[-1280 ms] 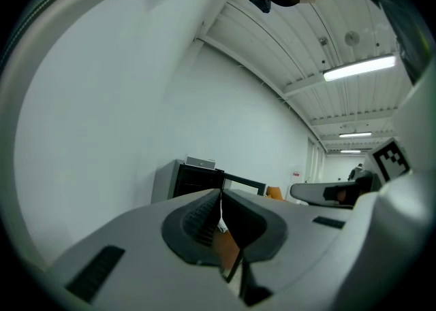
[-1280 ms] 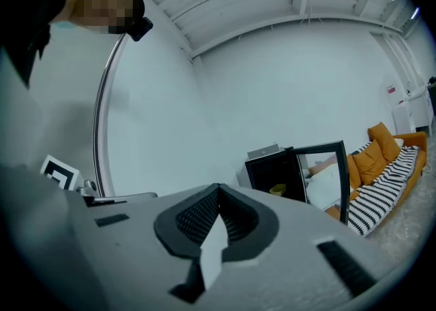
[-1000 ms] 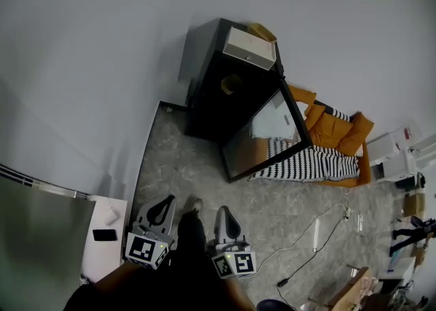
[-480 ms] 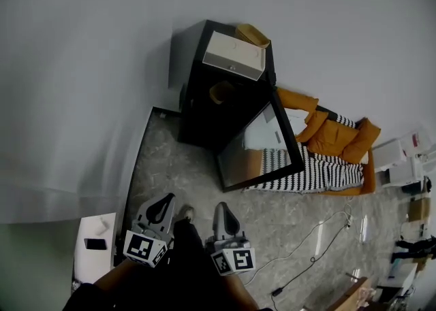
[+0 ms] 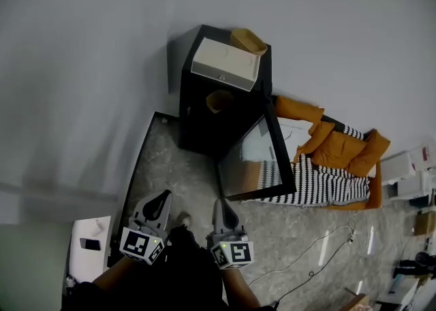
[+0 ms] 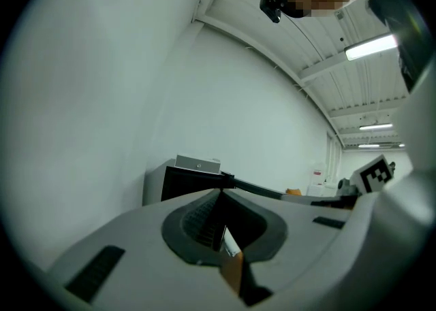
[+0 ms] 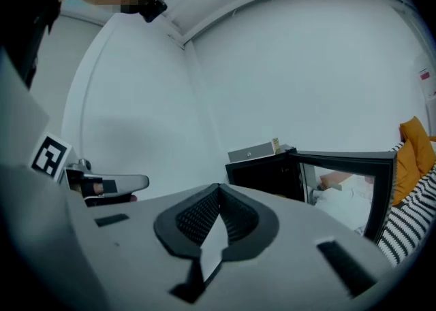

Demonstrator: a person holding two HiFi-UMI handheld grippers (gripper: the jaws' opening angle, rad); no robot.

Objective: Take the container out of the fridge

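Small tan round container (image 5: 219,101) sits on an upper shelf inside the black cabinet fridge (image 5: 196,126), whose glass door (image 5: 255,160) hangs open. Left gripper (image 5: 162,201) and right gripper (image 5: 221,206) are both closed on nothing, well apart from the fridge. Container judged light and rigid; grip across its rim.

No words or numbers can be read anywhere. The cubes on the claws show only black-and-white square patterns, not letters.
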